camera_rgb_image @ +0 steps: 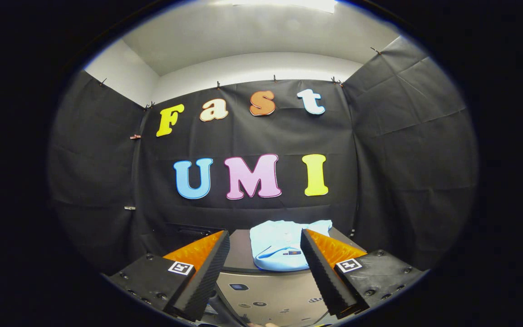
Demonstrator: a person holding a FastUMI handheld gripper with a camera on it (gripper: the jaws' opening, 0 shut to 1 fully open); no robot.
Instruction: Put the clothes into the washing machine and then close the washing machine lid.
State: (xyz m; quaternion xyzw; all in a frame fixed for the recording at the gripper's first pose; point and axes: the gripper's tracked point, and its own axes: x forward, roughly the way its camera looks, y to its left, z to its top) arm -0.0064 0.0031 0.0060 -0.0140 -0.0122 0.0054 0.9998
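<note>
Blue shirt (277,247) on lid (239,254), beyond spread tongs (265,245)

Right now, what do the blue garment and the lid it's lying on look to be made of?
The light blue garment, lying beyond the open gripper, looks like soft knit cotton: matte, folded, with a ribbed collar. The washing machine lid under it looks like dark smooth glass or plastic; I can't tell which. The panel nearer the fingers seems to be silver-grey plastic.
</note>
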